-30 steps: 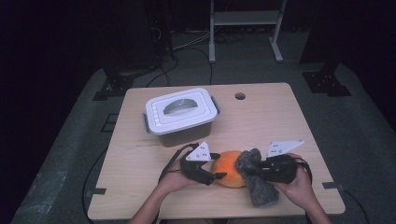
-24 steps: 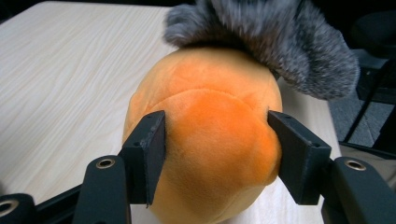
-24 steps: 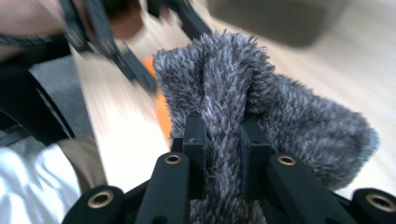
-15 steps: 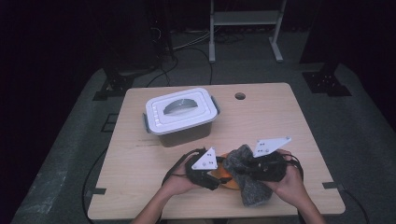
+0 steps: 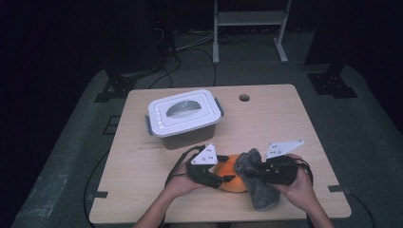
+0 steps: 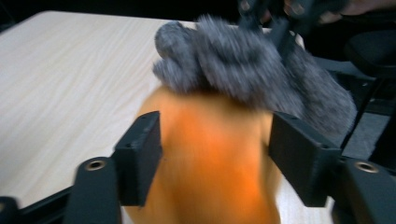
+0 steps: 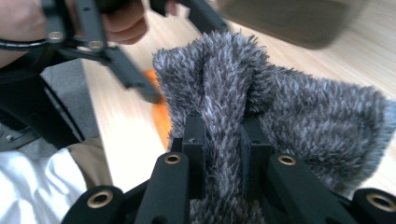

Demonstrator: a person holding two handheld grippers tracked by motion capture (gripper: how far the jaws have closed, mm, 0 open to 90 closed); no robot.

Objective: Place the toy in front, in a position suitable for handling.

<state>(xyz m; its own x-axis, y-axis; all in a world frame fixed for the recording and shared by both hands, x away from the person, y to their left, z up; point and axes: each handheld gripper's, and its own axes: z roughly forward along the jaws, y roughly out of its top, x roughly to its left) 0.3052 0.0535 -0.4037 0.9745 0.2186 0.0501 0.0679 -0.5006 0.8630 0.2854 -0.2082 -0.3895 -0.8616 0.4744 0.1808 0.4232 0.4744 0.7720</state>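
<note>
Right gripper (image 7: 223, 135): jaws pinched tight on a fold of the grey fluffy cloth (image 7: 280, 107) — the pile bulges out above and to both sides of the pads. In the high view this gripper (image 5: 260, 170) sits at the near right of the table, in the person's right hand (image 5: 299, 187).
Left gripper (image 6: 217, 154): jaws about half spread, one on each side of the orange object (image 6: 210, 158); both pads lie against its flanks. In the high view it (image 5: 227, 179) is at the near middle, in the left hand (image 5: 178, 185).
Grey cloth: draped over the far top of the orange object in the left gripper view, touching it; in the high view the cloth (image 5: 256, 183) hangs down to the tabletop just right of it.
Orange object: rests on the table between the two grippers (image 5: 233, 178) — rounded, partly covered by the cloth; blurred close up.
White lidded box (image 5: 183, 116): far left of the hands, lid on, well apart from them.
Table (image 5: 285, 118): pale wood, with a small round hole (image 5: 244, 98) near its far edge.
</note>
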